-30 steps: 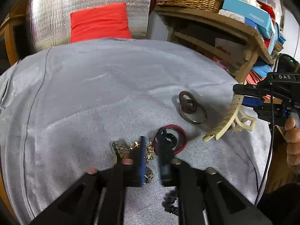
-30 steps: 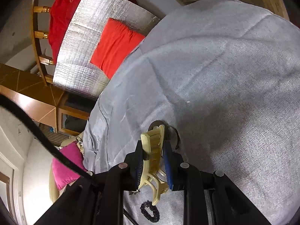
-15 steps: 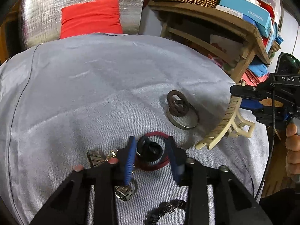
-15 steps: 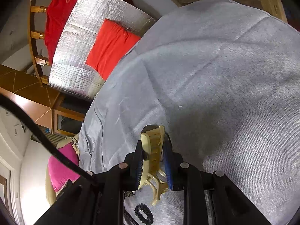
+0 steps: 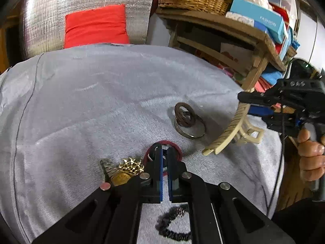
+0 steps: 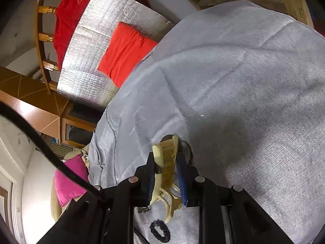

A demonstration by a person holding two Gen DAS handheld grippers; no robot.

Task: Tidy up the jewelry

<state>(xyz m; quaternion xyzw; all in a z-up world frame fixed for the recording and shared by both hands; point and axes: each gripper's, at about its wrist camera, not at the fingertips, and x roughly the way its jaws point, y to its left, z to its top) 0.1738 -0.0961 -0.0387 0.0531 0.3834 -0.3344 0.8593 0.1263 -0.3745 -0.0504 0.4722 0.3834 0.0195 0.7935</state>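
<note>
**Ana:** Jewelry's scattered over the grey-clothed bench point(image 5: 105, 93): a gold watch point(image 5: 121, 171) lies just left of the left tongs point(image 5: 165, 158), and a dark red ring point(image 5: 162, 143) pokes out right at their tips.

**Ben:** And those left tongs?

**Ana:** Drawn in narrow, blue pads nearly together, over that red ring. Something small and dark sits between them, but I can't tell if it's truly pinched.

**Ben:** Over on the right?

**Ana:** The right tongs point(image 6: 167, 173) are clamped on a cream hair claw point(image 6: 165, 162); in the left wrist view the hair claw point(image 5: 231, 131) hangs tilted above the cloth, its lower tip near the bench edge, with the person's hand point(image 5: 309, 152) on the handle.

**Ben:** What's between the two?

**Ana:** A brown twisted ring point(image 5: 183, 114) resting on a silver bangle point(image 5: 191, 130), beyond the red ring and well apart from the watch. A black beaded loop point(image 5: 172, 223) lies close under the left tool; the right wrist view also catches a black loop point(image 6: 159, 230) below the claw.
</note>
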